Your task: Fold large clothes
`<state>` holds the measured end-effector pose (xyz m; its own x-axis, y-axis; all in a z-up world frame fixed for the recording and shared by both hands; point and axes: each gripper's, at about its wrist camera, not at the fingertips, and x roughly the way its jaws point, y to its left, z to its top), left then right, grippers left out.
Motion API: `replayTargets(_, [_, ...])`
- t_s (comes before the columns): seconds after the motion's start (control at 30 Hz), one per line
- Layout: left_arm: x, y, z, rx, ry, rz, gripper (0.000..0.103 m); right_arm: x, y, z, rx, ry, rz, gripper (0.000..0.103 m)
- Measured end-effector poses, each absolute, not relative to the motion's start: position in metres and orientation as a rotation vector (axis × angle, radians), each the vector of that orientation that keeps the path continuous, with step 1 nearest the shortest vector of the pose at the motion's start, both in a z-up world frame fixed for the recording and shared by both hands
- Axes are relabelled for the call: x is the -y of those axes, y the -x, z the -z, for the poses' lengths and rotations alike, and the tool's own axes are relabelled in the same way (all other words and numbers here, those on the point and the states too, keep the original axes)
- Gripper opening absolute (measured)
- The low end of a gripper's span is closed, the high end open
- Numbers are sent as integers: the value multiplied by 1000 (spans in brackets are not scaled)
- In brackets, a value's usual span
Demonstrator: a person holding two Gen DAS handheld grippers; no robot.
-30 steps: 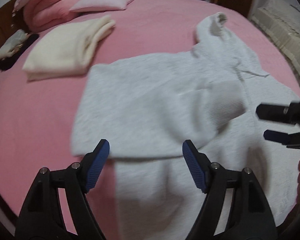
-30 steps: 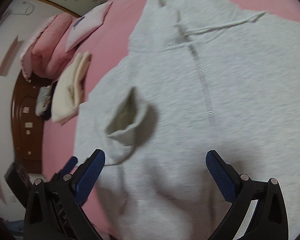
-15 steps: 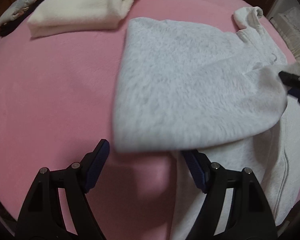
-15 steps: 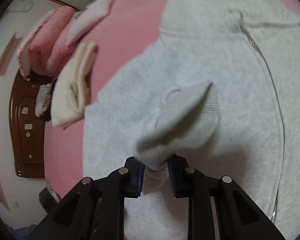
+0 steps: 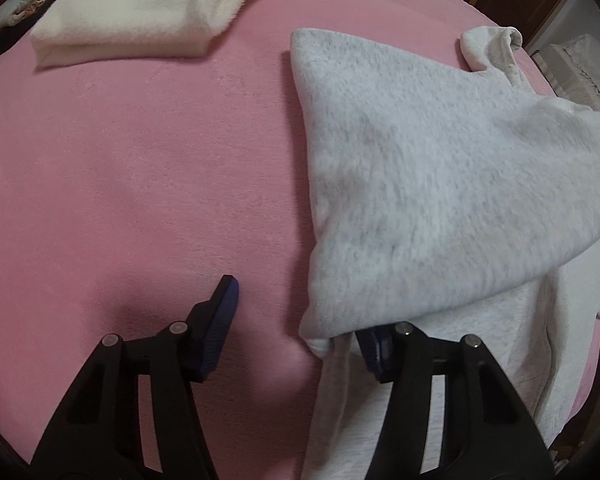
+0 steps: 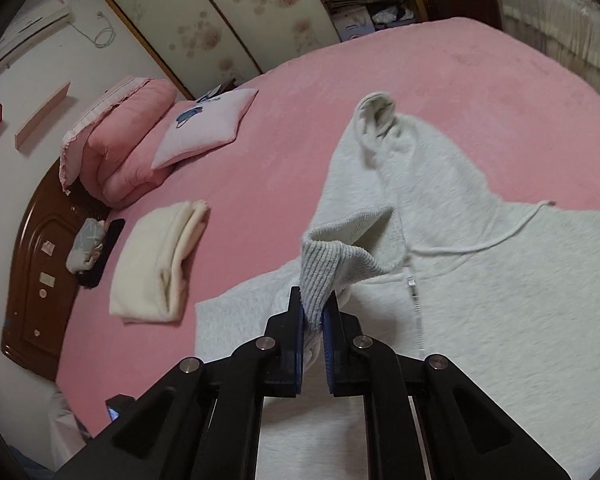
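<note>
A: Hoodie (image 6: 500, 320) on the pink bed (image 6: 300, 120), grey, zip side up, hood toward the pillows (image 6: 204, 128), and we've got its ribbed cuff (image 6: 320, 272) pinched tight in the right gripper (image 6: 312, 312), sleeve drawn up off the body

B: Left gripper (image 5: 296, 320) is at the hoodie's near corner, jaws closing, one pad tucked under the raised flap, the other over bare bed; nothing pressed between them yet

A: A second ago the right jaws gaped wide over a cuff lying flat, and the left hung farther back over the chest

B: Risk now, we reckon: only the cuff's edge sits in the right pads, so a hard pull could slip it free

A: And if the left shuts on bed fabric beside the hoodie, the hem won't be anchored and the fold drags skew toward the cream folded garment (image 5: 140, 12)
</note>
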<state>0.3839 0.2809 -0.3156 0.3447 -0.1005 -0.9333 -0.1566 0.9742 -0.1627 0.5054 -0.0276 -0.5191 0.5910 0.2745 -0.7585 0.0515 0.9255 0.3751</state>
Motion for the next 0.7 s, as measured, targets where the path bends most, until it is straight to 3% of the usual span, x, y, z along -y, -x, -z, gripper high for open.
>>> replayTargets(0.1, [-275,-382,318,-1233,219,-48,41,45,-497,533,-989,-369,-81,8])
replayTargets(0.5, [-258,-372,317,-1248,114,-112,39,100,-439,671,-1214,-379,133,8])
replayTargets(0.7, [-252,-373,315,-1257,132,-126,38,92,-423,676,-1159,-296,178,8])
